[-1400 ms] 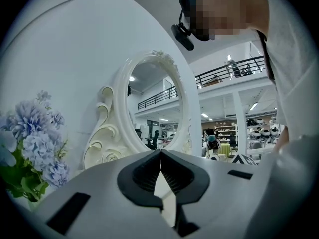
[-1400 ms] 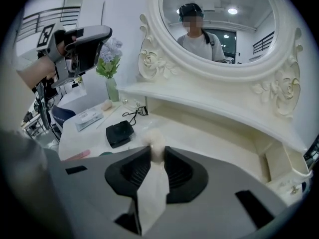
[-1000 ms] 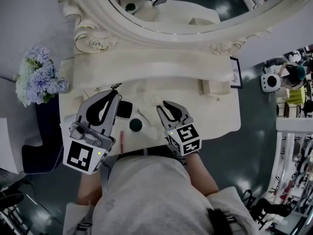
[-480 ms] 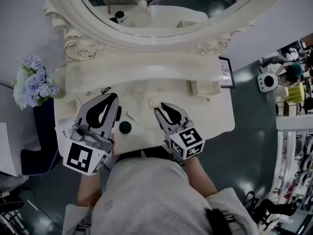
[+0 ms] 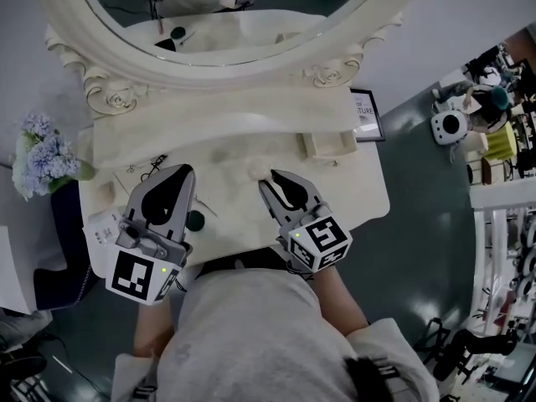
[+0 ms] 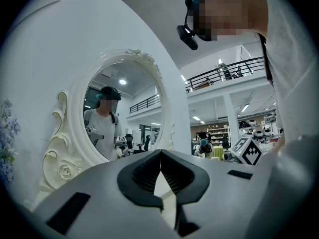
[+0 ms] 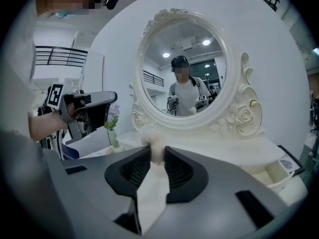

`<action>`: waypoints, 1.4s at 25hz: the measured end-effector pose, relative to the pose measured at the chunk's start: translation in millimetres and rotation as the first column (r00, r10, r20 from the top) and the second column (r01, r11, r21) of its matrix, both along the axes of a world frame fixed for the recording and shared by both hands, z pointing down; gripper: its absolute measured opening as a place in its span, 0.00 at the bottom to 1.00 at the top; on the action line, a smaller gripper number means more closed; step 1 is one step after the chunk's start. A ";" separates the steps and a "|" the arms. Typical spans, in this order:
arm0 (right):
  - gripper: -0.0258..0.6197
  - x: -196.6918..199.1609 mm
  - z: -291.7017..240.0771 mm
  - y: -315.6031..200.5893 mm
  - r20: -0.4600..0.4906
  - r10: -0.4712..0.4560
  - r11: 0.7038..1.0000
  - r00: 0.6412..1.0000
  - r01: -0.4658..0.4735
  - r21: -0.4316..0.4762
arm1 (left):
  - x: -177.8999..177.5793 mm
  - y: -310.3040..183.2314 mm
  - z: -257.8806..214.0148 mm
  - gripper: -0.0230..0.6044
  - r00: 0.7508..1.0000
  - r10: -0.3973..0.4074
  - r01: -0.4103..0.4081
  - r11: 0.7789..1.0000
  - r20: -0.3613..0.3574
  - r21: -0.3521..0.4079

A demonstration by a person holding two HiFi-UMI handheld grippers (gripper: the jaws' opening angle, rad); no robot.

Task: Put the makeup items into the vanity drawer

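My right gripper (image 5: 265,177) hovers over the cream vanity top (image 5: 251,145), shut on a small pale makeup puff (image 5: 257,172). In the right gripper view that puff (image 7: 155,144) sits pinched between the black pads (image 7: 135,169). My left gripper (image 5: 185,169) is held over the left part of the top, its jaws shut with nothing between them (image 6: 160,154). A dark green round item (image 5: 195,220) lies on the top just right of the left gripper. The vanity drawer is hidden under my body.
An oval mirror (image 5: 226,23) in a carved cream frame stands at the back. Pale blue flowers (image 5: 38,153) are at the left, a small open box (image 5: 328,143) and a framed card (image 5: 367,114) at the right. A paper (image 5: 99,224) lies by the left edge.
Both grippers have risen and drawn back from the mirror, the right one carrying the puff. The black compact and pink pencil seen earlier are now hidden behind the left gripper.
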State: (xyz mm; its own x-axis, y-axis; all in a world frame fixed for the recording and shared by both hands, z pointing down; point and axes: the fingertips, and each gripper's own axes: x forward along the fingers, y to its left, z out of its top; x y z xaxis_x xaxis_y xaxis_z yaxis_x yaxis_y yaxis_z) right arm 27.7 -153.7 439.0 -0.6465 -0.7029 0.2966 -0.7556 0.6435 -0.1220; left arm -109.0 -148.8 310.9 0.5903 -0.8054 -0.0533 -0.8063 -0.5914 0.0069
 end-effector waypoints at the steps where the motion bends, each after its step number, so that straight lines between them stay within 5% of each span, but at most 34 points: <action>1: 0.18 4.2 -1.7 -0.2 0.004 0.004 1.000 1.000 -0.004 0.005 | 3.4 -0.1 -0.2 0.06 1.000 0.001 -0.001 1.000 0.000 0.001; 35: 0.19 156.1 -20.5 -26.0 0.081 0.131 0.988 0.988 -0.137 0.071 | 106.8 -7.4 -6.8 0.06 1.000 -0.020 0.020 1.000 0.016 0.015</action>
State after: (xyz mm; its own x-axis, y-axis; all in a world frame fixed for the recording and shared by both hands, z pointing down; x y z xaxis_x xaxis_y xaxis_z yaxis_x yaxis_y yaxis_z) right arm 183.8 -179.7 418.5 -0.5634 -0.8035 0.1924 -0.8262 0.5467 -0.1364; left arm -2.1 -156.2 304.1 0.5751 -0.8162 -0.0560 -0.8178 -0.5753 -0.0145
